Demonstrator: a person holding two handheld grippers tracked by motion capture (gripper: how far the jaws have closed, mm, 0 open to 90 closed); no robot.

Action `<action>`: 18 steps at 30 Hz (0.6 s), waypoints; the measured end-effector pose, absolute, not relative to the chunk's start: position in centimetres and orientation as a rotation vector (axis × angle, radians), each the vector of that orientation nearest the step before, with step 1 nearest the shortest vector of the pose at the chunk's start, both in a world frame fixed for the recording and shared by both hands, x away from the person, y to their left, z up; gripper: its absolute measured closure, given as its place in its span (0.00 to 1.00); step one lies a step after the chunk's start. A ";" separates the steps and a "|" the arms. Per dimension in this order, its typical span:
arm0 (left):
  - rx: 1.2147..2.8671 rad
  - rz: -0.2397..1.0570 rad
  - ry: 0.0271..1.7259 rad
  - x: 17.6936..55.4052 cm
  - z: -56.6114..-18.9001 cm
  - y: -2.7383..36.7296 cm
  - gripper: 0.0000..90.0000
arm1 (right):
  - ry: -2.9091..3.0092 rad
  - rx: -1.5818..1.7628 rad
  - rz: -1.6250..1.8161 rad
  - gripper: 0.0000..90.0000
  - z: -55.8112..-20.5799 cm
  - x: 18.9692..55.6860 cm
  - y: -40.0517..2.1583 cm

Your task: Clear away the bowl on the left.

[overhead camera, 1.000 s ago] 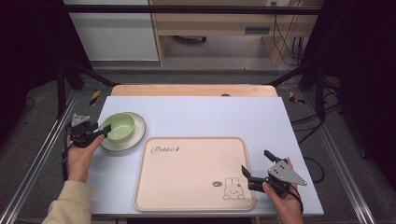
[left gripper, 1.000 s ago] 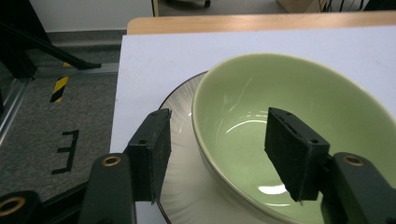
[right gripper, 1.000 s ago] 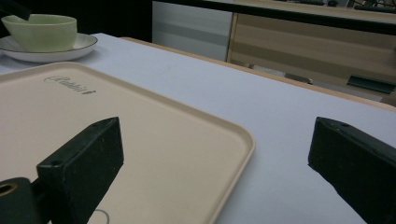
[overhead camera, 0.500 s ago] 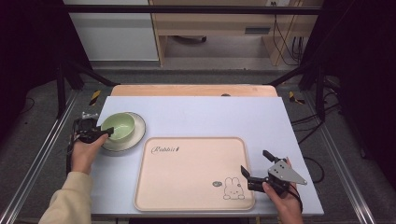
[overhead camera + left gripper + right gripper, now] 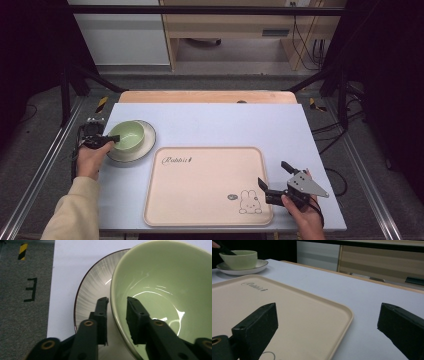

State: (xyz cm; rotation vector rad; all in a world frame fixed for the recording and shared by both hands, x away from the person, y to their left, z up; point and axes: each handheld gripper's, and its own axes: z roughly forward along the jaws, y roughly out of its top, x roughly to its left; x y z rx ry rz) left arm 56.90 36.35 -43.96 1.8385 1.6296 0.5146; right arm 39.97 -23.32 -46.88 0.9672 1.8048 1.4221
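A green bowl (image 5: 127,135) sits on a pale plate (image 5: 145,142) at the left of the white desk (image 5: 220,122); in the left gripper view the bowl (image 5: 162,290) holds nothing but glare, and the streaked plate (image 5: 92,297) under it is bare where it shows. Just to the right lies a beige tray (image 5: 207,185) with script lettering at its far left corner and a rabbit drawing (image 5: 248,202) near its right front corner; nothing stands on it. The left gripper (image 5: 114,138) reaches in from the desk's left edge, the hand (image 5: 90,157) behind it and a cream sleeve (image 5: 75,210) running to the bottom of the high view. Its jaws straddle the bowl's near rim, one outside over the plate and one inside the bowl, set close to the wall; whether they press it I cannot tell. The right gripper (image 5: 272,180) rests low by the tray's right front corner, held by the right hand (image 5: 305,215), its jaws spread wide, one over the tray and one over the desk (image 5: 374,322) beyond the tray's (image 5: 307,322) edge. Compared with a second ago, the left gripper has moved in from beside the plate to the bowl's rim, while the right gripper has barely shifted.
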 end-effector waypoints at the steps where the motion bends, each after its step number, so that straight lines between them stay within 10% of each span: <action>1: 1.848 0.516 1.627 56.9 -44.0 36.4 0.85 | 1.808 0.965 1.419 0.04 -46.9 40.0 -23.3; 18: 1.806 0.448 1.580 56.4 -42.9 36.2 0.92 | 1.803 0.983 1.434 0.04 -47.1 40.6 -23.2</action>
